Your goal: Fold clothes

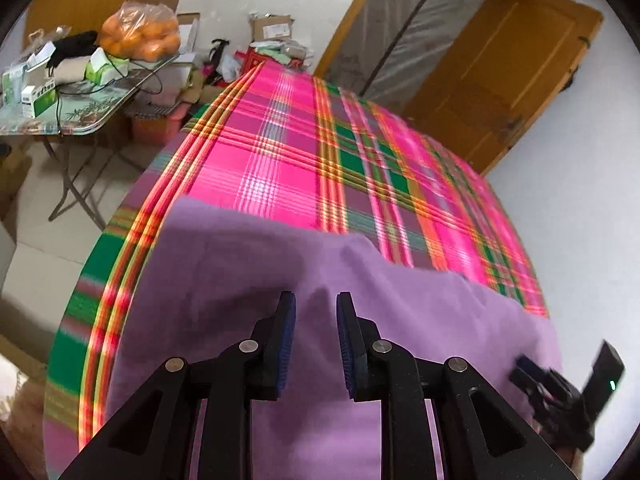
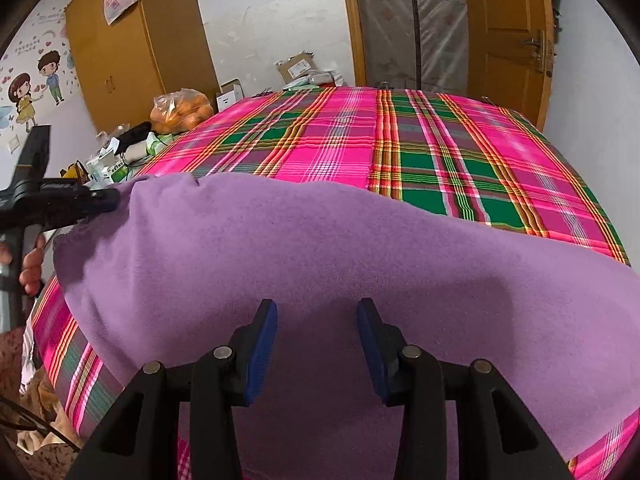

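A purple fleece garment [image 1: 248, 264] lies spread on the near part of a bed covered with a pink and green plaid sheet [image 1: 280, 152]. My left gripper [image 1: 315, 305] hovers over the garment's left part, open, with only the cloth below showing in the gap. In the right wrist view, the same garment [image 2: 320, 248] fills the foreground. My right gripper [image 2: 317, 307] stands open above it, nothing pinched. The left gripper [image 2: 106, 200] shows there at the garment's far left corner. The right gripper [image 1: 524, 366] appears at the garment's right edge in the left wrist view.
A folding table [image 1: 80, 120] left of the bed holds a bag of oranges [image 1: 140, 36], boxes and cables. Cardboard boxes [image 1: 272, 28] sit on the floor beyond the bed. A wooden door [image 1: 500, 80] stands open at the right. The far plaid sheet [image 2: 440, 152] is bare.
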The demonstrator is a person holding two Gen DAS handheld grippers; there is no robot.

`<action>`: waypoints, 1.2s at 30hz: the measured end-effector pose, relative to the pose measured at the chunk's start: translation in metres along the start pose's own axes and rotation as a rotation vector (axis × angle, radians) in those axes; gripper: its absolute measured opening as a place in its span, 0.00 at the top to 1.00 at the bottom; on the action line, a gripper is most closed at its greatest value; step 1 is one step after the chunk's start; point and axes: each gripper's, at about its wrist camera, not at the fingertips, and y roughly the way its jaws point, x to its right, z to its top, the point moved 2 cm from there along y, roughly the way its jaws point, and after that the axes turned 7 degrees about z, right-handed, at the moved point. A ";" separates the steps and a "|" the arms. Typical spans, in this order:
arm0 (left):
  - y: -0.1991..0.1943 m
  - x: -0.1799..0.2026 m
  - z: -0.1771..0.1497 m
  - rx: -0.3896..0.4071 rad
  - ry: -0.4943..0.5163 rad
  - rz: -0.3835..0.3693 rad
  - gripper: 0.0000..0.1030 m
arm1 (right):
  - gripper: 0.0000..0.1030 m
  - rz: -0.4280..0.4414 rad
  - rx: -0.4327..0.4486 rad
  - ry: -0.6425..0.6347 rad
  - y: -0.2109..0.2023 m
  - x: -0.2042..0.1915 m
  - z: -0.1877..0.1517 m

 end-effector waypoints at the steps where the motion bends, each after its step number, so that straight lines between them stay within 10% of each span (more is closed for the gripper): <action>1: 0.004 -0.004 0.004 -0.011 -0.021 0.003 0.79 | 0.59 0.002 -0.002 0.004 0.000 0.001 0.000; 5: 0.017 -0.020 0.011 -0.035 -0.067 0.090 0.81 | 0.59 0.016 -0.008 0.016 0.006 0.001 0.004; 24: 0.016 -0.050 0.015 -0.005 -0.234 0.058 0.95 | 0.59 0.241 0.027 0.038 0.003 0.018 0.084; 36: 0.017 -0.050 0.014 -0.009 -0.230 0.056 0.95 | 0.59 0.477 -0.208 -0.005 0.082 -0.005 0.113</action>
